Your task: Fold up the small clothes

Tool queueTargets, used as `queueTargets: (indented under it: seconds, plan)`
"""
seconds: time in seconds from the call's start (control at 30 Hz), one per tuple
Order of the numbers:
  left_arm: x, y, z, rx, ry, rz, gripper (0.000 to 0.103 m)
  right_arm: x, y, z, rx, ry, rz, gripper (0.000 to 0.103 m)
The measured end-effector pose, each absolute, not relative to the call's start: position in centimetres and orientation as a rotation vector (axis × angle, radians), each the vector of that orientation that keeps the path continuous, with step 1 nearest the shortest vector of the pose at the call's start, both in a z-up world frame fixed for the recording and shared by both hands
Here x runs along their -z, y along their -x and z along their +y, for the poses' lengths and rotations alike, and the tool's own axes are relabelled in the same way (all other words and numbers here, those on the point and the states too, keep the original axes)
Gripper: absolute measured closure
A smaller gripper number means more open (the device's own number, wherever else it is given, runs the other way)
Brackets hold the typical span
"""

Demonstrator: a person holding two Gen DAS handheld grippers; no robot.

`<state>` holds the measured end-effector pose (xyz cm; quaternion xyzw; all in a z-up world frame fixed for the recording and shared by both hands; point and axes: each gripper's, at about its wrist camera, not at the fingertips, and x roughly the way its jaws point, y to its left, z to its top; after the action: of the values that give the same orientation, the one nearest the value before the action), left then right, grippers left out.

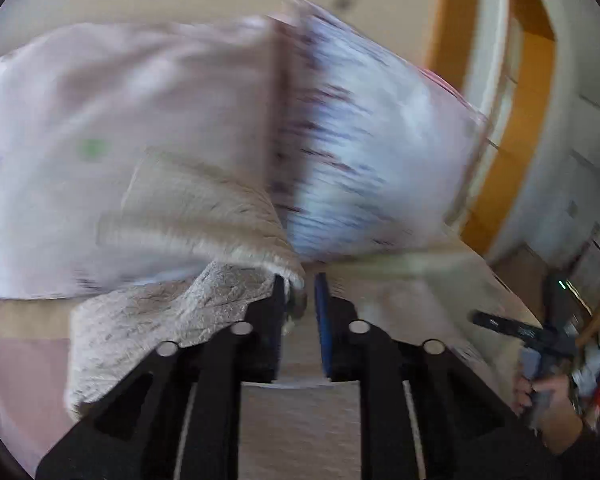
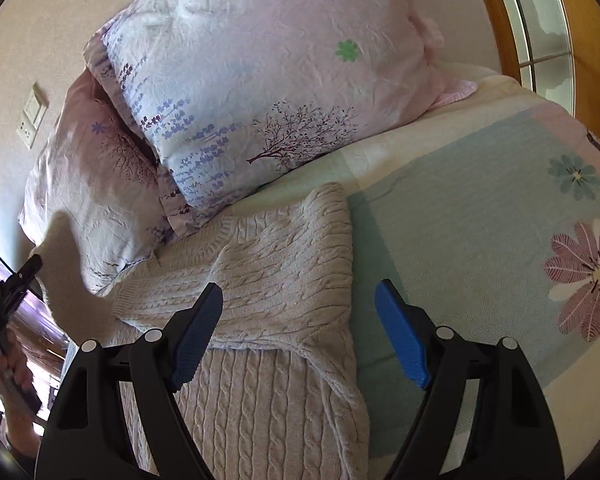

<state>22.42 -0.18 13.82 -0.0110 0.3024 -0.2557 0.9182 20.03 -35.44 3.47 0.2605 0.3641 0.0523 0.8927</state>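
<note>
Blur smears left wrist view — pillows (image 1: pixel 148 120) vague. Left gripper (image 1: pixel 300 292) nearly closed, pinching edge of knit sweater (image 1: pixel 188 232). Right gripper (image 2: pixel 300 332) wide apart, holding nothing — hovers over sweater lying on bed (image 2: pixel 460 240) below pillows.

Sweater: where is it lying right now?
In the right wrist view, the sweater lies on the bedspread, just below the pillows, under the open right gripper.
</note>
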Motion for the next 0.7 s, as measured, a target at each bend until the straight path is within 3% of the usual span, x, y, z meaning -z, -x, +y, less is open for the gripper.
queueTargets:
  seconds: [0.07, 0.13, 0.2, 0.27, 0.5, 0.6, 0.67, 0.7]
  plan:
    - [-11.7, -21.8, -5.3, 0.577, -0.080, 0.687, 0.054, -3.4, -19.3, -35.6, -0.111, -0.539, 0.772, 0.023]
    - [-9.8, -20.5, -6.2, 0.545, -0.167, 0.713, 0.054, -3.6, -17.7, -36.1, -0.123, -0.528, 0.780, 0.023]
    - [-9.1, -19.1, -3.4, 0.482, -0.151, 0.716, 0.038, -3.6, -15.9, -36.8, -0.124, -0.519, 0.791, 0.023]
    - [-8.4, -17.3, 2.1, 0.418, -0.054, 0.757, 0.034, -3.1, -14.0, -37.7, -0.155, -0.551, 0.817, 0.023]
    - [-4.1, -9.0, 15.9, 0.265, 0.200, 0.903, 0.036, 0.5, -7.0, -37.1, -0.300, -0.720, 0.919, 0.036]
    - [-2.6, -5.5, 17.3, 0.302, 0.279, 0.933, 0.042, 0.9, -4.4, -36.3, -0.338, -0.751, 0.916, 0.049]
    - [-1.8, -3.6, 16.9, 0.339, 0.293, 0.944, 0.048, 1.5, -2.6, -35.5, -0.395, -0.789, 0.946, 0.066]
    - [-1.4, -3.0, 16.3, 0.357, 0.298, 0.947, 0.051, 1.8, -1.9, -35.2, -0.421, -0.803, 0.956, 0.069]
